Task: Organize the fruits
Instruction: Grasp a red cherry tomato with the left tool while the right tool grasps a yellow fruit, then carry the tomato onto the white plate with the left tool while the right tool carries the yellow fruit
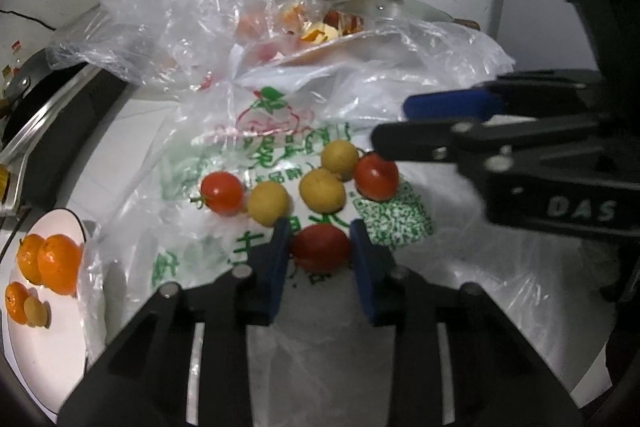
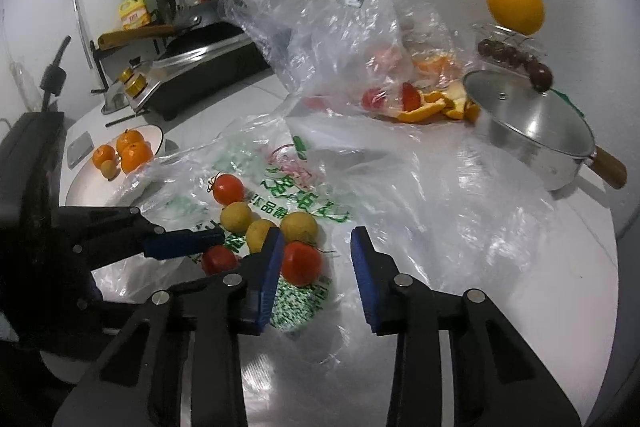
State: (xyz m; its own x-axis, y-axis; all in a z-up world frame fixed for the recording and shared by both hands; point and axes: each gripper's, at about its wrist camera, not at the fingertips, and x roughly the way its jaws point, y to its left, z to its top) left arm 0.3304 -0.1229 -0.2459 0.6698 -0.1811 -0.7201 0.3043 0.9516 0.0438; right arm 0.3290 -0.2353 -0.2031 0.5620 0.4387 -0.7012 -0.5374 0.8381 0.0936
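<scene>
The left gripper (image 1: 322, 251) has its blue pads pressed on a small red cherry tomato (image 1: 320, 251), one pad on each side. The tomato lies on a flat clear plastic bag with green writing (image 1: 280, 147), spread on the white table (image 2: 520, 287).

The right gripper (image 2: 316, 267) has its pads apart. A second red cherry tomato (image 2: 301, 263) sits by its left pad, and nothing touches the other pad.

Just behind the held tomato lie three small round yellow fruits (image 1: 322, 190) in a row, with a third red tomato (image 1: 222, 193) at the left end.

Left of the bag is a white plate with a dark rim (image 1: 40, 347), and small orange mandarins (image 1: 58, 263) sit on it.

Far behind the bag, a shiny metal pan with a glass lid (image 2: 532, 131) stands, and a big orange (image 2: 516, 5) is past it.
</scene>
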